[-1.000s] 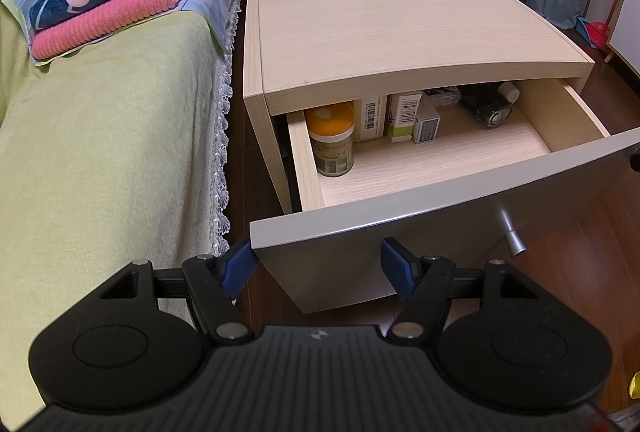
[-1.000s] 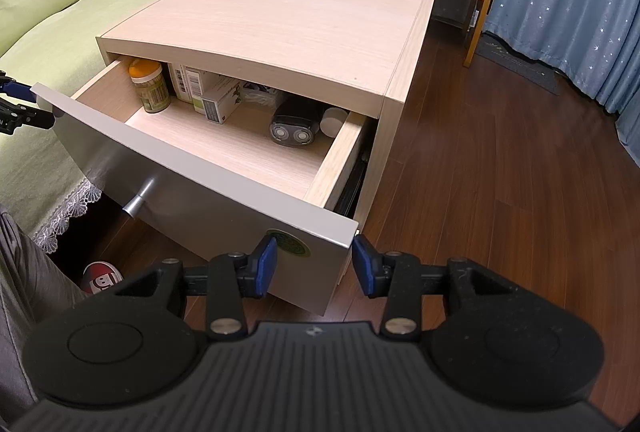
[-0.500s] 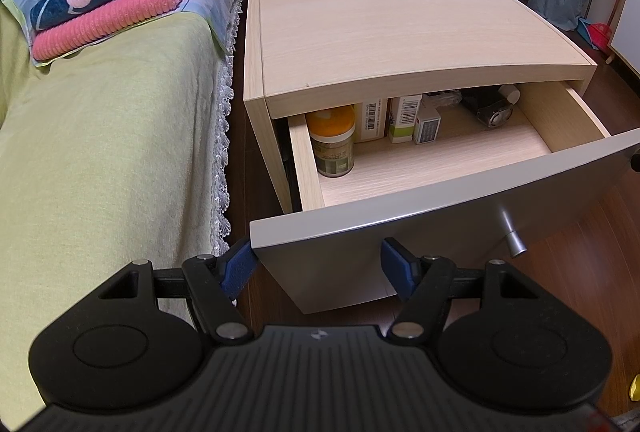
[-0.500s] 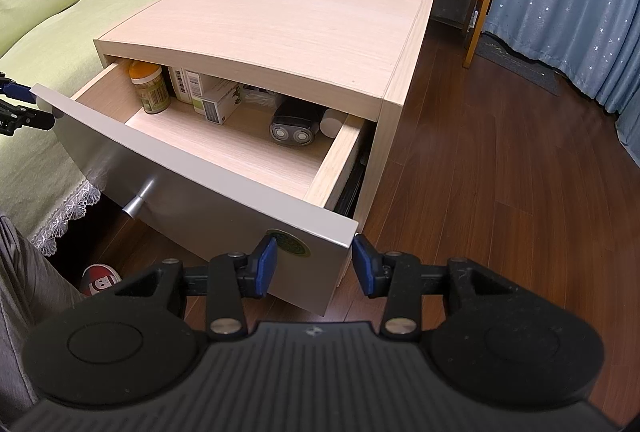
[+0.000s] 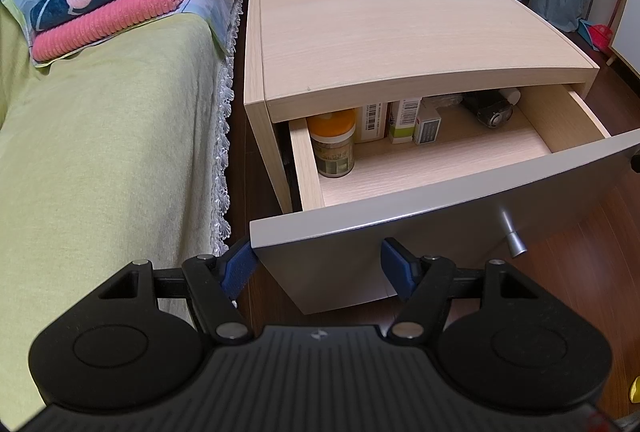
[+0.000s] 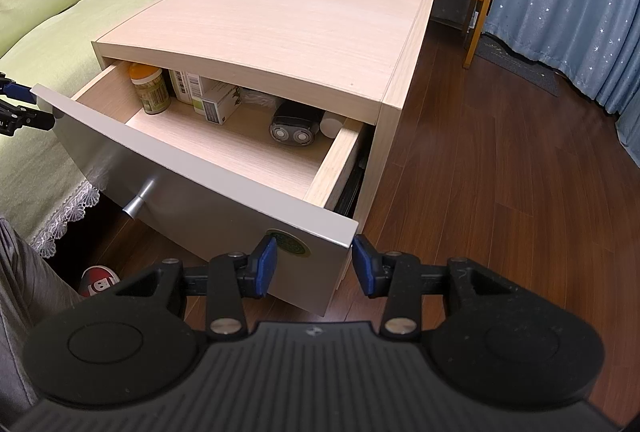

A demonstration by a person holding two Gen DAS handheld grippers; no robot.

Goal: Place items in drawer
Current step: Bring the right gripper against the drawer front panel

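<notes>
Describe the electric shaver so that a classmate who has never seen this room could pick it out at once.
Find the open drawer of the bedside cabinet. Near its back right lies the shaver: the only dark item, with two round heads, unlike the pale boxes and orange-capped bottle.

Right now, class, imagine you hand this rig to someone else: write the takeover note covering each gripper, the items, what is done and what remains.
Left gripper: open, empty, at the drawer front's bed-side corner.
Right gripper: open, empty, at its other corner.
Drawer: pulled out. Inside: orange-capped bottle, boxes, black shaver, white object beside it.
Done: items sit in the drawer; nightstand top bare.
Left: probably pushing the drawer shut.
</notes>
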